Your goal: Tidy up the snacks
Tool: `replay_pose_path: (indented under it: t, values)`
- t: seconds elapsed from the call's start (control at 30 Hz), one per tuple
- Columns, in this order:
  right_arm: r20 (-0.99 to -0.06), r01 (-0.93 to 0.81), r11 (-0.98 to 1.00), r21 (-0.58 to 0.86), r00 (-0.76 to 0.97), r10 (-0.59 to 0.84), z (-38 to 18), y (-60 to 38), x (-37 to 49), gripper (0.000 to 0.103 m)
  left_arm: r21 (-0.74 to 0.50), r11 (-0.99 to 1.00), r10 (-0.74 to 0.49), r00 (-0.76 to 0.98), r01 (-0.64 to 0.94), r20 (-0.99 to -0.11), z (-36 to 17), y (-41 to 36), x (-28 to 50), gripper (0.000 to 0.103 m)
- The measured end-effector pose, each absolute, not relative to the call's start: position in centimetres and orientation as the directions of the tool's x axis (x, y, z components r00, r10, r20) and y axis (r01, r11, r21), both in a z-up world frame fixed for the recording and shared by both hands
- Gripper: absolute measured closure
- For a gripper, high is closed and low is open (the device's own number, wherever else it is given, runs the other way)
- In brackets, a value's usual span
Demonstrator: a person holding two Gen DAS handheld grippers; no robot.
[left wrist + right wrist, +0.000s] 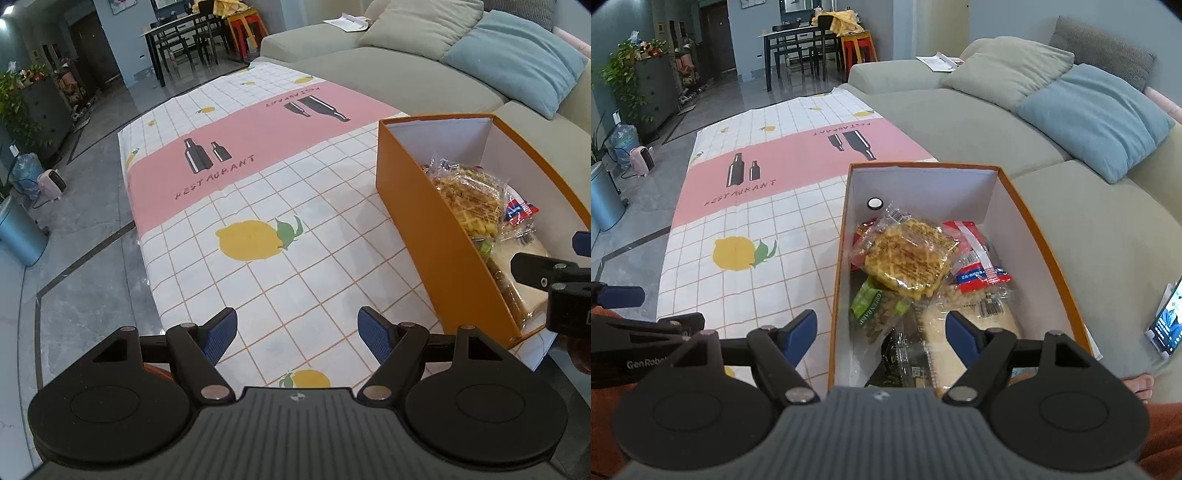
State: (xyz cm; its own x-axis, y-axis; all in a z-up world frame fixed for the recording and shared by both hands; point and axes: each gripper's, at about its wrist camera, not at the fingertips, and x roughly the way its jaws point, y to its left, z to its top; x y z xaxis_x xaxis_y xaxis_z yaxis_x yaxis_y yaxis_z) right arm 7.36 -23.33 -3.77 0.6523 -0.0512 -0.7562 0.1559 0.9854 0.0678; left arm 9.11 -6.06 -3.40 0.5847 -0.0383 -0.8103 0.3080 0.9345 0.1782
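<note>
From the left wrist view, the near wall of the orange box hid most of what lay inside; only the top of a waffle packet, a red-and-blue wrapper and the edge of a pale bread packet rose above it. The right gripper entered at the right edge, cut off, so its jaws could not be judged there.

The right wrist view looked down into the same box, which stood on the lemon-print tablecloth just beside the grey-green sofa. Here the snacks were plain: the waffle packet on top, a red-and-white packet to its right, a green bag of raisins below, a dark wrapper whose print was too small to read, and a pale bread packet partly behind the gripper's finger. A small white disc sat on the far inner wall.

The left gripper hung over bare tablecloth, jaws well apart with nothing between them. The right gripper hung over the box's near end, jaws likewise apart, gripping nothing. A phone leaned on the sofa, cut off by the frame edge.
</note>
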Motion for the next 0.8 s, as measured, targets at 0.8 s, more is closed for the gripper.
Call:
replay_pose_path:
  t: [0.8]
  values:
    - [-0.730, 0.173, 0.981, 0.085, 0.681, -0.057, -2.8, -23.5, 5.0, 0.028, 0.195, 0.926, -0.043, 0.601, 0.325, -0.798, -1.8, -6.0, 6.9, 0.015]
